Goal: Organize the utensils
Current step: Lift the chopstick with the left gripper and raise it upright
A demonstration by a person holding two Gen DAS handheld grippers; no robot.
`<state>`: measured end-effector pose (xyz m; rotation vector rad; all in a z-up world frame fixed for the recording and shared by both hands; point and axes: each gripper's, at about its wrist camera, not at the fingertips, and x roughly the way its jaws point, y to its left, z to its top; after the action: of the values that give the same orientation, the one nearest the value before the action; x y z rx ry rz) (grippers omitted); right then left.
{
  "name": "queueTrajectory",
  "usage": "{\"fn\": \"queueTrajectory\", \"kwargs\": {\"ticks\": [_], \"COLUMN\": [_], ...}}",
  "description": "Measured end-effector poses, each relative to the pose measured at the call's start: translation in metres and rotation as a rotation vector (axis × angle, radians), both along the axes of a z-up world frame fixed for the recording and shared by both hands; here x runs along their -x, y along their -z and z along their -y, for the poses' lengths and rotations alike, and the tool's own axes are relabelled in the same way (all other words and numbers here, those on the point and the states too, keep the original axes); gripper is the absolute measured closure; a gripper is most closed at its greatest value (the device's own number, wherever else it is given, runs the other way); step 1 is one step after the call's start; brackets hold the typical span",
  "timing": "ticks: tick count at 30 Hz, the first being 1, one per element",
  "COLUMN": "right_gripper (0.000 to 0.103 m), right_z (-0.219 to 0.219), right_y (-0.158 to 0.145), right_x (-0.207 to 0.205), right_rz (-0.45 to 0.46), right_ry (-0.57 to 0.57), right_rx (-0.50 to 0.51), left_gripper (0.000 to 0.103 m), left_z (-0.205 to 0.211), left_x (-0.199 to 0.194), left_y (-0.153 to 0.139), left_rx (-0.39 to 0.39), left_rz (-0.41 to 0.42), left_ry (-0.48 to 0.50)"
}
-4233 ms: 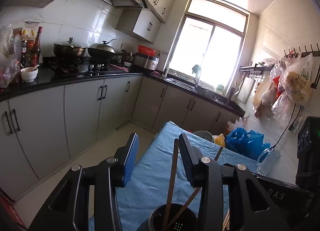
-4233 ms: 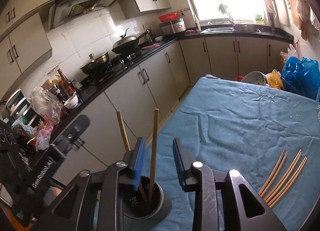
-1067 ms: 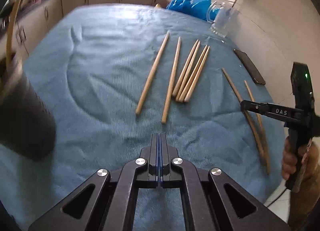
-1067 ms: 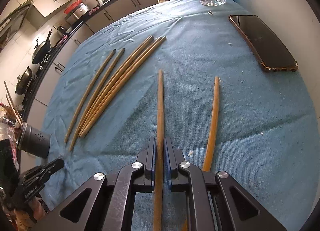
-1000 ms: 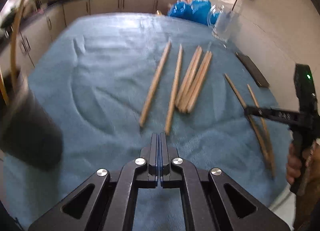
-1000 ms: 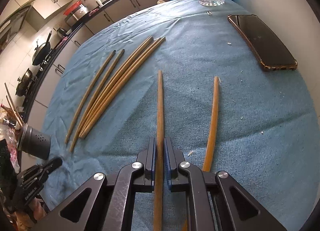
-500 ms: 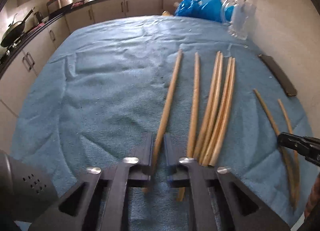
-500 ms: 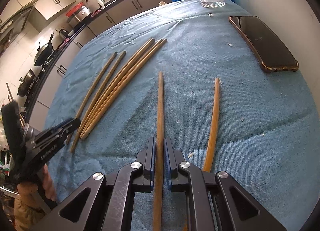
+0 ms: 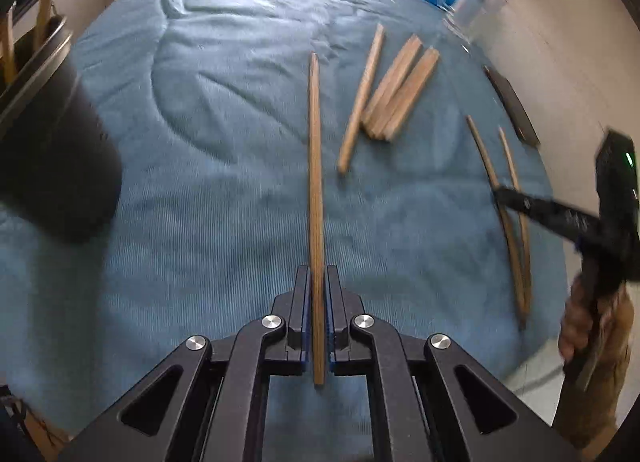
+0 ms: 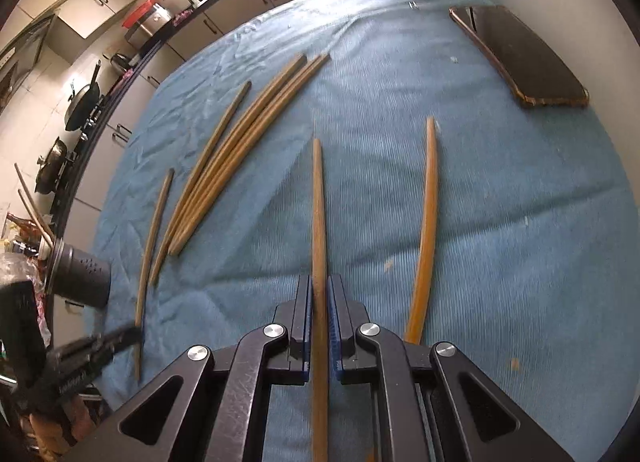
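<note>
Left gripper clamps one chopstick; right gripper clamps another chopstick.

wooden chopsticks lie scattered flat on blue cloth.

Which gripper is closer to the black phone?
Right. The right gripper, shut on a chopstick, is near the phone. The left gripper is farther, beyond the loose chopsticks.

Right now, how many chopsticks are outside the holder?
8: left gripper holds one chopstick, right gripper one, another beside it, one single, four bundled; the bundle may hide more.
</note>
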<state>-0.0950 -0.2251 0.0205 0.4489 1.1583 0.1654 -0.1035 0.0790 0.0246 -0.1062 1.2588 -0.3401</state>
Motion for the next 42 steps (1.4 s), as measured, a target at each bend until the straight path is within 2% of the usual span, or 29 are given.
{"fn": "queueTrajectory", "kwargs": {"ticks": [2, 6, 8, 10, 11, 15, 18, 20, 24, 28, 32, 34, 38, 42], "right_gripper": [0.094, 0.09, 0.08, 0.077, 0.077, 0.077, 0.077, 0.077, 0.077, 0.077, 0.077, 0.077, 0.077, 0.077], "right_z": [-0.001, -0.006, -0.01, -0.013, -0.015, -0.018, -0.018, -0.02, -0.019, -0.021, -0.03, -0.032, -0.03, -0.029], "right_y": [0.0, -0.004, -0.005, -0.006, -0.007, -0.006, -0.006, -0.007, -0.007, -0.008, -0.008, -0.008, -0.006, -0.005], "right_x": [0.004, 0.0, -0.007, -0.015, -0.019, -0.027, -0.033, -0.041, -0.057, -0.071, -0.079, -0.084, -0.09, -0.091], "right_rz": [-0.015, -0.031, -0.037, -0.037, -0.04, -0.05, -0.049, -0.053, -0.074, -0.105, -0.126, -0.137, -0.142, -0.133], "right_ry": [-0.002, -0.046, -0.058, -0.078, -0.08, -0.1, -0.111, -0.113, -0.113, -0.129, -0.155, -0.159, -0.147, -0.142], "right_rx": [0.004, 0.062, 0.083, 0.115, 0.127, 0.154, 0.171, 0.191, 0.232, 0.266, 0.308, 0.318, 0.284, 0.275], "left_gripper": [0.097, 0.097, 0.096, 0.096, 0.096, 0.096, 0.096, 0.096, 0.096, 0.096, 0.096, 0.096, 0.096, 0.096], "left_z": [0.0, 0.004, 0.006, 0.01, 0.012, 0.014, 0.014, 0.017, 0.021, 0.024, 0.023, 0.021, 0.018, 0.028], "left_x": [0.011, 0.013, 0.003, -0.006, -0.008, -0.016, -0.038, -0.059, -0.095, -0.113, -0.124, -0.124, -0.115, -0.117], "left_y": [-0.008, -0.029, -0.031, -0.029, -0.027, -0.024, -0.028, -0.025, -0.013, -0.003, -0.001, -0.003, -0.018, -0.016], "left_rx": [-0.016, -0.056, -0.055, -0.067, -0.084, -0.041, -0.025, -0.019, -0.056, -0.093, -0.105, -0.071, 0.015, -0.022], "left_rz": [0.013, 0.113, 0.126, 0.132, 0.13, 0.084, 0.118, 0.11, 0.086, 0.059, 0.053, 0.042, 0.078, 0.094], "left_ry": [0.025, 0.029, 0.012, -0.001, -0.011, -0.014, -0.065, -0.088, -0.119, -0.136, -0.136, -0.13, -0.12, -0.087]}}
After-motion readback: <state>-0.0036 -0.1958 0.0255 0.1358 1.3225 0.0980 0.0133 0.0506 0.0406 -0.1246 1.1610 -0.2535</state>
